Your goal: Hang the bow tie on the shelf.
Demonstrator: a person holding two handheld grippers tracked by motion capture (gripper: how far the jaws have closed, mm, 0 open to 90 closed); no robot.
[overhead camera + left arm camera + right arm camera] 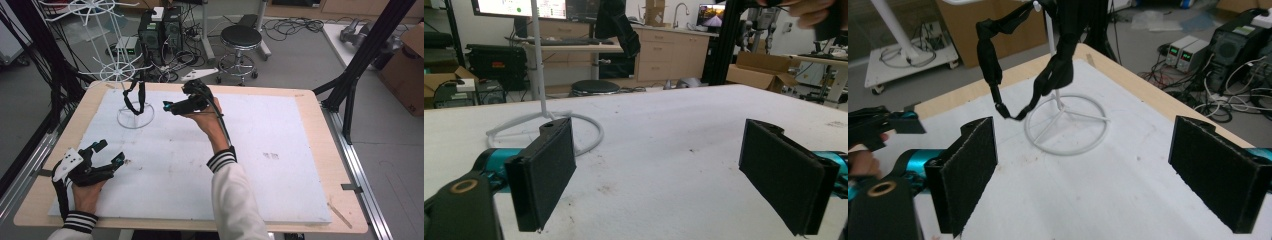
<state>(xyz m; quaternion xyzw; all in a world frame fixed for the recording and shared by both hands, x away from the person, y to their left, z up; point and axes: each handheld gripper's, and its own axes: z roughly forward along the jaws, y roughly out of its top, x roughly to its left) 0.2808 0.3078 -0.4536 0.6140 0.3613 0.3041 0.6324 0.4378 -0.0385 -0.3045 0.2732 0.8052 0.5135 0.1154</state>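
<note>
Presently the left tongs (109,152) rest gaping and empty on the worktop (300,165), well short of the white stand (135,112). From that stand a black strap (135,97) hangs in a drooping loop. The right tongs (170,106), jaws apart, hover just right of it, clearly nearer.

Lab clutter beyond a pale wooden table (310,102) topped with a white foam sheet (280,145)

On the grey floor past the far edge: round black swivel stool with chrome base (241,37), two dark instrument boxes with green displays (159,30) amid tangled black cables (287,25), brown cardboard box (407,67) at far right behind a slanted black metal frame strut (370,50). In the left gripper view: lit computer monitor (521,7) on a desk, light wood drawer cabinets (664,55), open cardboard box (761,70) at right
</note>
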